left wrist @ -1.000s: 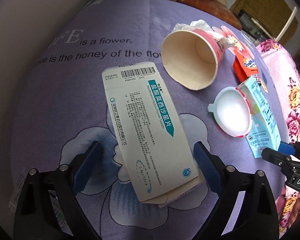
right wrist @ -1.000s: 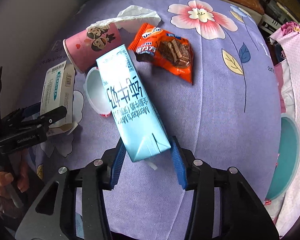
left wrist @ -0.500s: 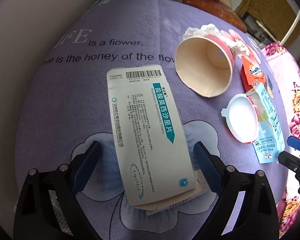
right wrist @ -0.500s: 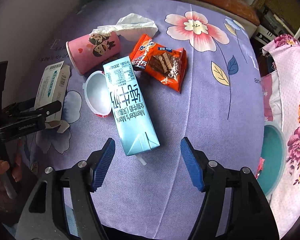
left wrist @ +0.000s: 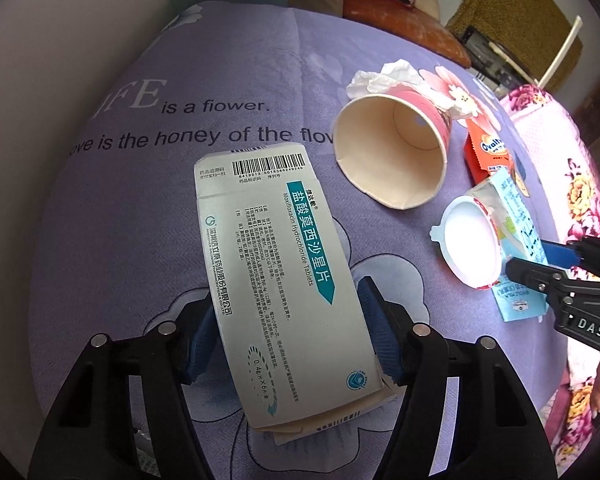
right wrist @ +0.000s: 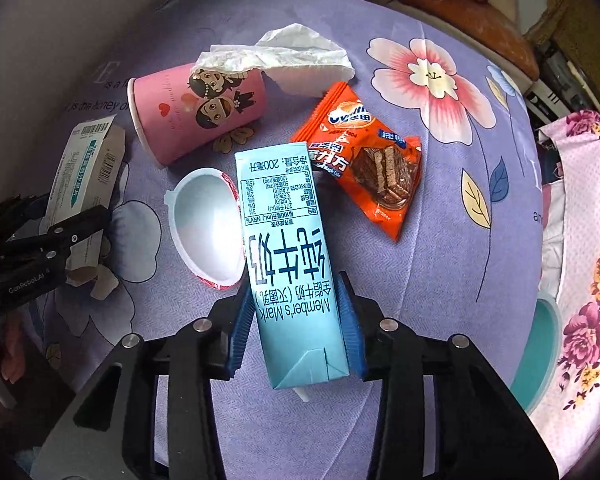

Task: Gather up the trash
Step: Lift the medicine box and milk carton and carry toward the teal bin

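Note:
My left gripper (left wrist: 290, 332) is shut on a white medicine box (left wrist: 276, 280), its blue pads pressed to both long sides; the box lies flat on the purple flowered cloth (left wrist: 220, 60). My right gripper (right wrist: 296, 328) is shut on a light blue milk carton (right wrist: 288, 256), pads against both sides near its folded end. The box also shows at the left of the right wrist view (right wrist: 88, 168). A pink paper cup (right wrist: 196, 108) lies on its side, with a crumpled tissue (right wrist: 288, 56), an orange snack wrapper (right wrist: 364, 164) and a white plastic lid (right wrist: 208, 228) nearby.
A teal bin rim (right wrist: 540, 360) sits off the cloth's right edge beside pink floral fabric (right wrist: 588, 280). A brown stool (left wrist: 400, 12) and shelving stand beyond the far edge. A pale wall runs along the left.
Both grippers have closed: the left onto the medicine box, the right onto the milk carton after opening wide half a second ago. Both moved forward over their items.

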